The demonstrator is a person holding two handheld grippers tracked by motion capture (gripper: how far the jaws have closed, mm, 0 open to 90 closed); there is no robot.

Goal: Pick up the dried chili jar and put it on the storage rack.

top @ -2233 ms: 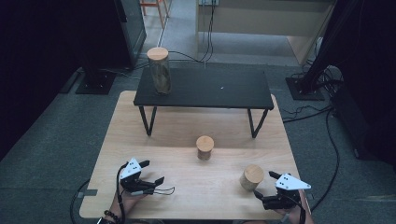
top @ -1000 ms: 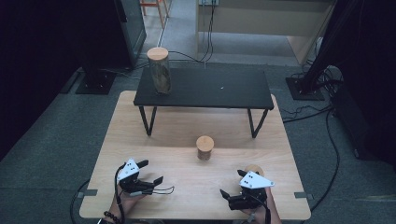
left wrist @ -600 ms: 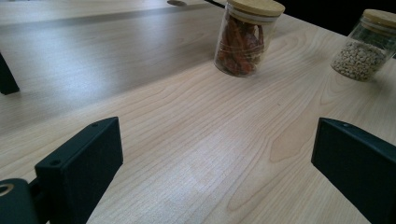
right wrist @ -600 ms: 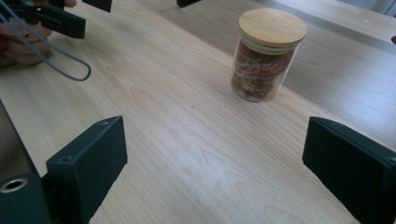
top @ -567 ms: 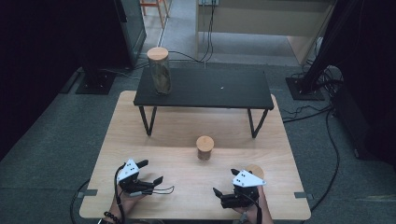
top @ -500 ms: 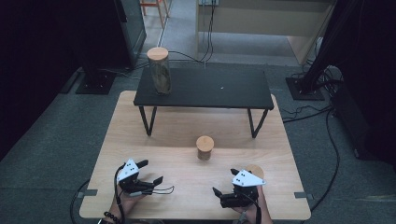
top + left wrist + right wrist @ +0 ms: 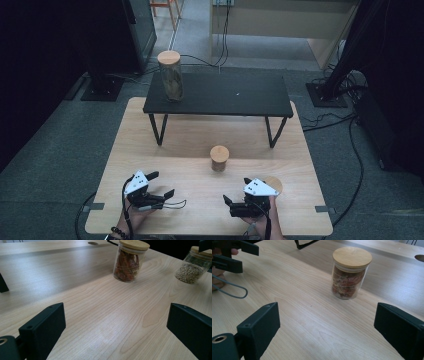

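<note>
Two Open Grippers, One Chili Jar in the Crosshairs

Two grippers sit low on the wooden desk (image 7: 150,150), and the jar of dried red chilies (image 7: 219,158) is the landmark to watch. It stands upright near the desk's middle, its long axis vertical, bamboo lid on top. The right gripper (image 7: 235,205) lies on the person's side of that jar and close to it, jaws spread wide with nothing between them; in the right gripper view the chili jar (image 7: 351,272) sits ahead and a touch right of centre, well clear of the jaws. The left gripper (image 7: 161,183) waits farther off to the jar's left, jaws also apart and empty. Its own view shows the chili jar (image 7: 130,260) ahead, with a jar of pale beans (image 7: 193,266) beyond to the right. That bean jar (image 7: 273,184) stands just beside the right gripper. My read: the right hand is nearer and better lined up for a straight push forward onto the chili jar.
</note>
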